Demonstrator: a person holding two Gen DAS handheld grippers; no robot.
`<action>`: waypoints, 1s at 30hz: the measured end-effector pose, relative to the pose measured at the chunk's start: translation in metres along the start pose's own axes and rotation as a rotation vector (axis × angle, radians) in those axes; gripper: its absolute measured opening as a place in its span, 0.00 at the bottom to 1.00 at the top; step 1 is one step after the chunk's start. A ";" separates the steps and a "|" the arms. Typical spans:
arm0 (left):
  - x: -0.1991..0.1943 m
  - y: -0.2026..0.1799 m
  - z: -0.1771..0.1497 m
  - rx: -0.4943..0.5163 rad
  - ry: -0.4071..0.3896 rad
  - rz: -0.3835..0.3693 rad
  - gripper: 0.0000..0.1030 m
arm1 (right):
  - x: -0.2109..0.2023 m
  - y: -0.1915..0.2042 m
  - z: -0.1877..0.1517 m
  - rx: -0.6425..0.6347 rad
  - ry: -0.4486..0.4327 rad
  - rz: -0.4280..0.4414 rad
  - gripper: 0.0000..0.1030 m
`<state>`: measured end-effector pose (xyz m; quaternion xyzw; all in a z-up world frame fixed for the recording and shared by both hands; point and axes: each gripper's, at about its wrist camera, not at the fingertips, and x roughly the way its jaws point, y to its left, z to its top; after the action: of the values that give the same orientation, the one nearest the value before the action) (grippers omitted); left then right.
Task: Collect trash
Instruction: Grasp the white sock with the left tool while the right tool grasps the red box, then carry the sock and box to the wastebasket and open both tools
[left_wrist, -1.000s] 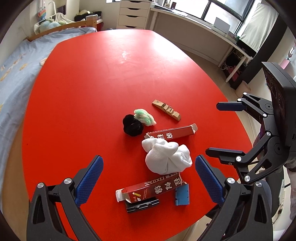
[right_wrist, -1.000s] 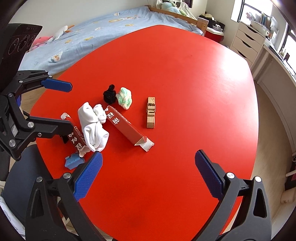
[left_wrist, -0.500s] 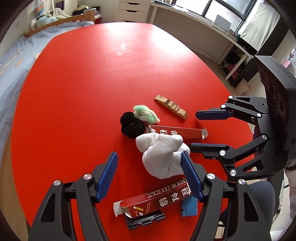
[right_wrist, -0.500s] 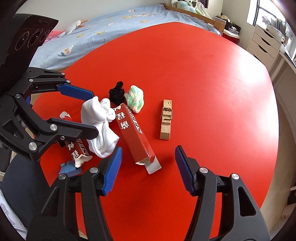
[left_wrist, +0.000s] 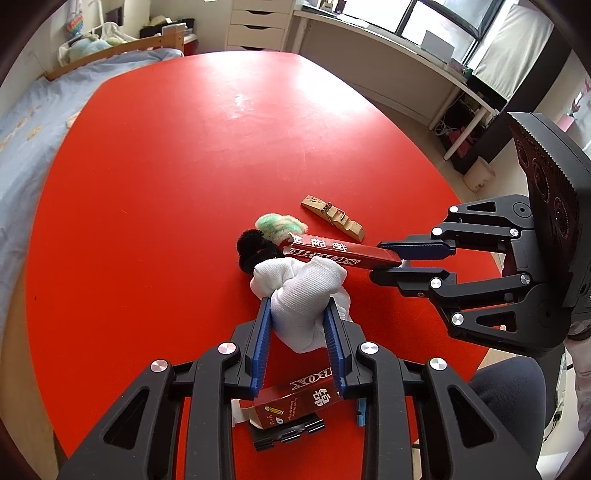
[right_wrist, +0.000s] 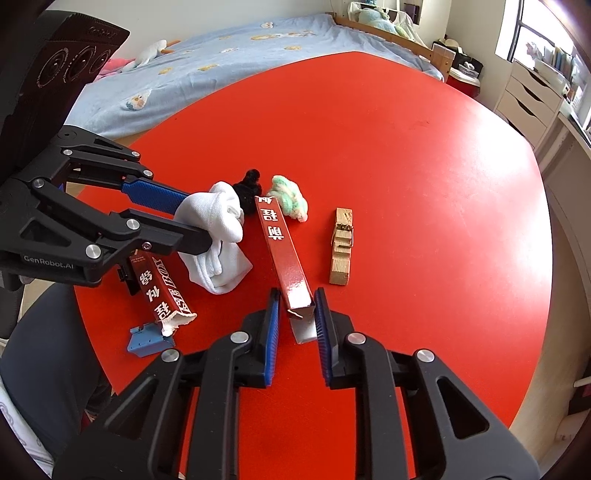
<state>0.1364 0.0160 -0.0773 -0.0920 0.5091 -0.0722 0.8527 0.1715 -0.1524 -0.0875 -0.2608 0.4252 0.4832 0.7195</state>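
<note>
My left gripper (left_wrist: 298, 314) is closing on a bunched white cloth (left_wrist: 303, 291), and its blue pads press into the cloth's sides. My right gripper (right_wrist: 296, 310) is closing on the open near end of a long dark red carton (right_wrist: 284, 251), which sits pinched between its pads. A second red carton (left_wrist: 295, 398) lies under the left gripper's fingers. Just beyond the cloth are a black fuzzy ball (left_wrist: 255, 251) and a green-and-white fluff ball (left_wrist: 279, 223). A wooden clothespin (right_wrist: 341, 247) lies to the right of the held carton.
Everything rests on a red table (left_wrist: 166, 166). A small blue piece (right_wrist: 147, 338) and a black clip (left_wrist: 288, 434) lie near the front edge. A bed with blue bedding (right_wrist: 221, 55), white drawers (left_wrist: 258, 26) and a desk by the window surround the table.
Both grippers came down from wide open and narrowed, the left around the white cloth, the right around the end of the red carton. The carton's far end has swung toward the fluff balls.
</note>
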 end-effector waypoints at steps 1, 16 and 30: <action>-0.002 0.000 -0.001 0.001 -0.005 0.000 0.26 | -0.003 0.001 0.000 0.002 -0.005 -0.002 0.17; -0.061 -0.024 -0.014 0.039 -0.093 0.021 0.26 | -0.068 0.021 -0.015 0.130 -0.077 -0.038 0.17; -0.112 -0.054 -0.058 0.100 -0.167 0.052 0.26 | -0.135 0.062 -0.066 0.225 -0.166 -0.080 0.17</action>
<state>0.0308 -0.0169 0.0042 -0.0416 0.4342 -0.0673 0.8973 0.0677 -0.2436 -0.0017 -0.1545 0.4050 0.4232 0.7956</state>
